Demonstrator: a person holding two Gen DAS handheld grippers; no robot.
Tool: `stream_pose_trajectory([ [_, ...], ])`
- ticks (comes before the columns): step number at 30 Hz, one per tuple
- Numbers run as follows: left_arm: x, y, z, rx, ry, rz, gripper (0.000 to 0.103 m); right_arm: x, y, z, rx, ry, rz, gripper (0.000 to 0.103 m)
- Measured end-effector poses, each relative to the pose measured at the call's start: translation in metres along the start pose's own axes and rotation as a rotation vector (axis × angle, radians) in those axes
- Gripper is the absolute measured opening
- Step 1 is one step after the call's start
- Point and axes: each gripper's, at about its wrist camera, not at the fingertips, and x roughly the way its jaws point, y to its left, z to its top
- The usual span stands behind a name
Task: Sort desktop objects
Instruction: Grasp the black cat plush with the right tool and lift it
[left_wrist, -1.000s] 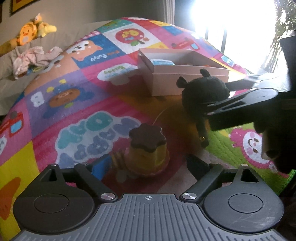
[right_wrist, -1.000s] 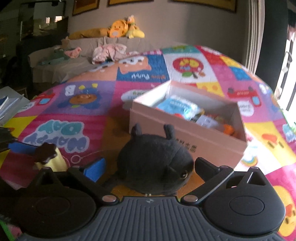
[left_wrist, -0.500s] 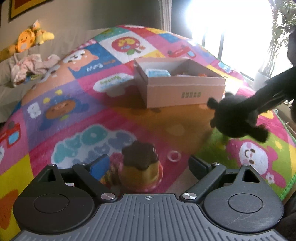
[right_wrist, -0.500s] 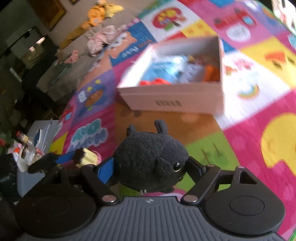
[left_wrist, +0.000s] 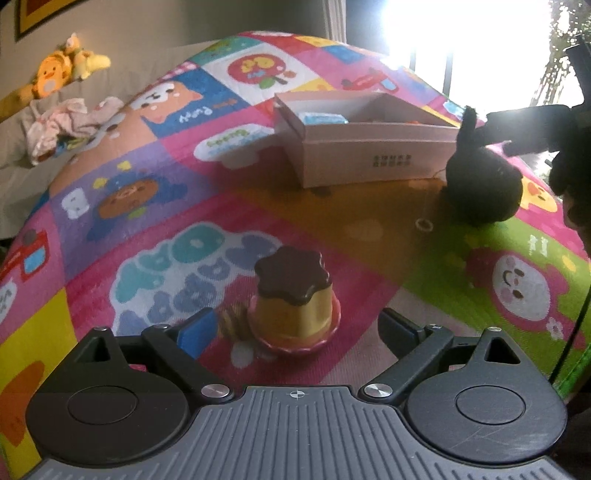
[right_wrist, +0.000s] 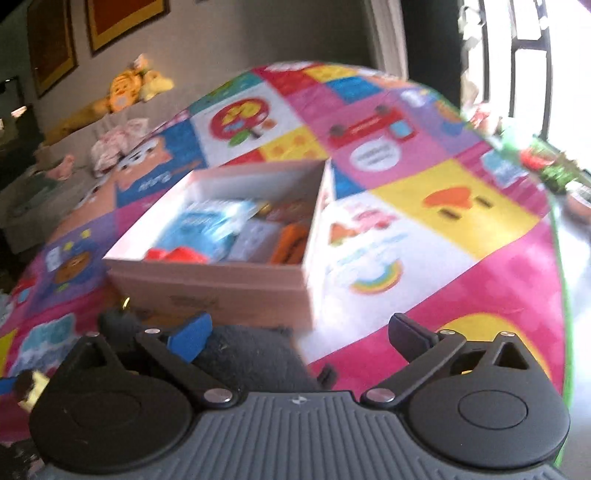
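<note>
A yellow pudding toy (left_wrist: 293, 301) with a brown top stands on the colourful play mat between the fingers of my left gripper (left_wrist: 295, 328), which is open around it. A black plush toy (left_wrist: 482, 184) lies on the mat right of a pink cardboard box (left_wrist: 369, 155). My right gripper (right_wrist: 299, 332) is open; the plush (right_wrist: 243, 358) sits low under its left finger, no longer clamped. The box (right_wrist: 221, 284) holds a blue packet and orange and red items. The right gripper also shows in the left wrist view (left_wrist: 524, 129) above the plush.
A small white ring (left_wrist: 423, 223) lies on the mat near the plush. A sofa with clothes (left_wrist: 62, 125) and a yellow plush (left_wrist: 55, 70) stands at the back left. A bright window is at the back right. The mat's green edge (right_wrist: 565, 295) runs along the right.
My right gripper carried the black plush to the right, set it on the mat beside the box and opened. The left gripper stayed open around the pudding toy.
</note>
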Motion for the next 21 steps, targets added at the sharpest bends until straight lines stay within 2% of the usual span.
stream_pose_trajectory([
  [3, 0.004, 0.001, 0.000, -0.018, 0.003, 0.001, 0.097, -0.008, -0.005, 0.000, -0.024, -0.045, -0.042, 0.102],
  [11, 0.013, -0.002, 0.008, -0.021, 0.001, -0.001, 0.097, -0.057, -0.020, -0.004, -0.070, -0.138, 0.035, 0.103],
  [16, 0.014, -0.004, 0.008, -0.021, 0.001, 0.000, 0.097, -0.062, -0.010, -0.019, -0.181, -0.109, 0.051, 0.103],
  [21, 0.013, -0.004, 0.007, -0.018, 0.001, -0.005, 0.097, -0.036, 0.002, -0.031, -0.231, -0.058, 0.040, 0.103],
])
